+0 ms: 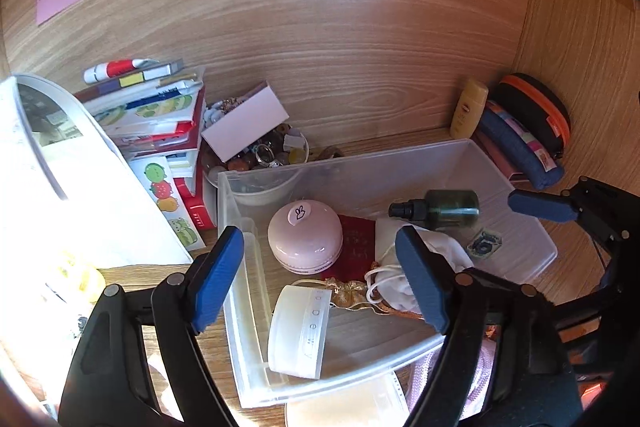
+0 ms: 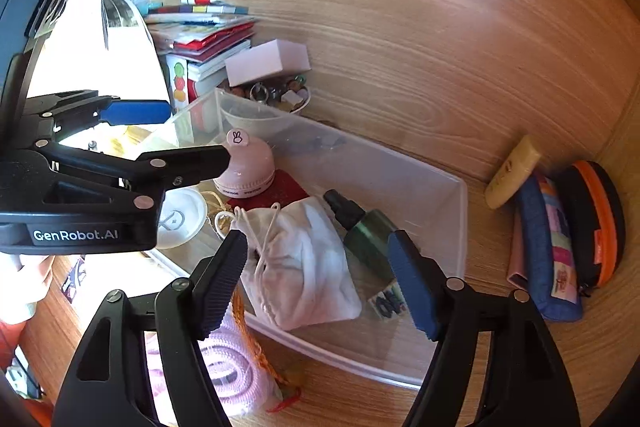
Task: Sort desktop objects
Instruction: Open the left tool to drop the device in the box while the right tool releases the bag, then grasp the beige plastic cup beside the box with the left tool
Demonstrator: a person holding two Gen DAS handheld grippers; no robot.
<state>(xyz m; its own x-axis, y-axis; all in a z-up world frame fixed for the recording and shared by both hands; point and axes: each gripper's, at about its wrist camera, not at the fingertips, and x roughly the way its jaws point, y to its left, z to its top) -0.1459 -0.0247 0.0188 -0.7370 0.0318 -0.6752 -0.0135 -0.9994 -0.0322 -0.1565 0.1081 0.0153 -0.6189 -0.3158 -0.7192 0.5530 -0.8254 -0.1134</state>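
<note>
A clear plastic bin (image 1: 400,157) holds a pink round device (image 1: 305,237), a white jar (image 1: 300,331), a white drawstring pouch (image 2: 304,267), a dark green spray bottle (image 1: 444,209) and a red booklet (image 1: 356,243). My left gripper (image 1: 320,281) hangs open over the bin's near left part, above the jar, with nothing between its pads. My right gripper (image 2: 318,283) is open above the pouch and the bottle (image 2: 366,231), and its pads touch neither. In the right wrist view my left gripper (image 2: 198,133) reaches in from the left, in front of the pink device (image 2: 248,163).
A stack of books (image 1: 160,115), a bowl of trinkets (image 1: 272,151) and a white box (image 1: 246,123) stand behind the bin. A yellow bottle (image 2: 512,173), a blue pencil case (image 2: 552,247) and a black case with an orange zip (image 2: 600,223) lie at the right. A pink knitted item (image 2: 228,367) lies in front.
</note>
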